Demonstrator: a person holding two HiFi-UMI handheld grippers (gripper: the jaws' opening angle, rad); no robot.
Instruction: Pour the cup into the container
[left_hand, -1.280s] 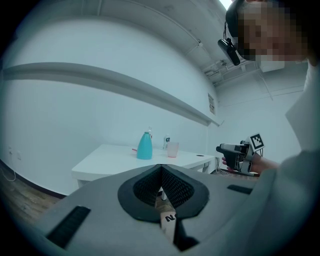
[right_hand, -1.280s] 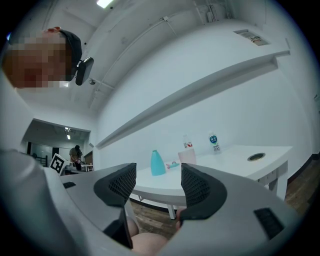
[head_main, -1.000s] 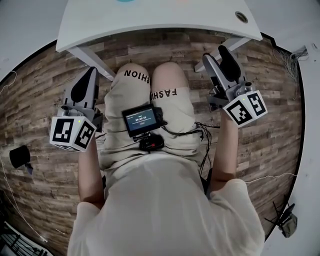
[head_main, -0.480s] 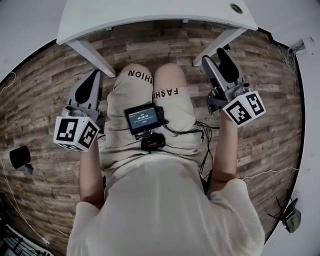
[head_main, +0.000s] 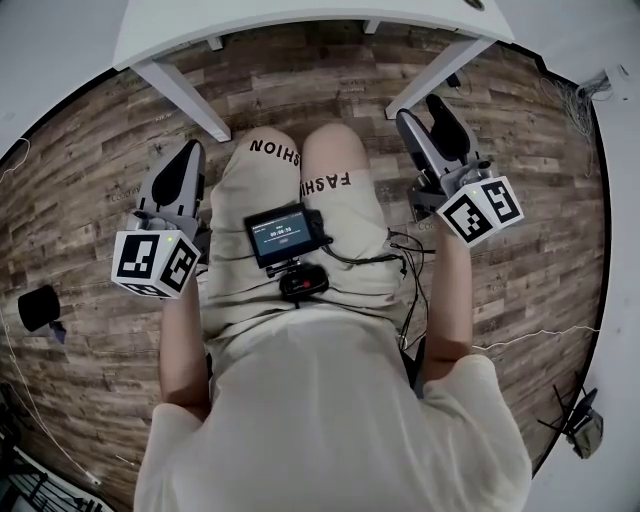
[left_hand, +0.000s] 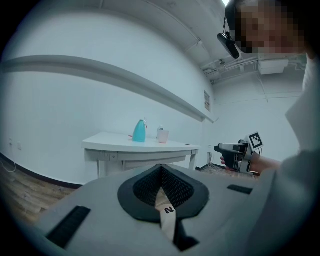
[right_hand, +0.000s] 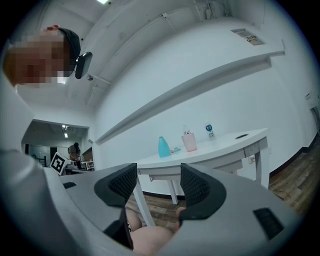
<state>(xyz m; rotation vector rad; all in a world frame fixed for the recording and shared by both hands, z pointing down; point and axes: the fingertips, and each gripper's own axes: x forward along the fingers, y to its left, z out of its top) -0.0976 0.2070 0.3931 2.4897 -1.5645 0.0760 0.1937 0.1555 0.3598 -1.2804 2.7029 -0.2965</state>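
so, left side first: the left tongs (left_hand: 161, 184) are pinched fully together with nothing in them, held low beside the person's thigh (head_main: 262, 190) over the wood floor (head_main: 90, 200); they point toward the counter (left_hand: 112, 141), which is well off.

on it a teal container (left_hand: 139, 131) stands upright, and just right of it is the pink cup (left_hand: 162, 135), upright too; they're near each other, can't tell if they touch; the right gripper view adds a small labelled bottle (right_hand: 210, 130) further right.

the right tongs (right_hand: 157, 187) stand partly apart and empty, only the person's knee (right_hand: 150, 240) showing past the gap.

step-wise it honestly reads two ways; cup standing on the counter with both tongs empty and far back fits the run-up to fetching it, or the pull-back after it was emptied and set down again; so I won't call a next move; the fill levels would settle it.

hard to see: the head view cuts the countertop off, so none of the things show there; the cup's contents are too small and far; no idea if the teal one has a lid or an open mouth; there's something flat and pinkish between the two that I can't identify.
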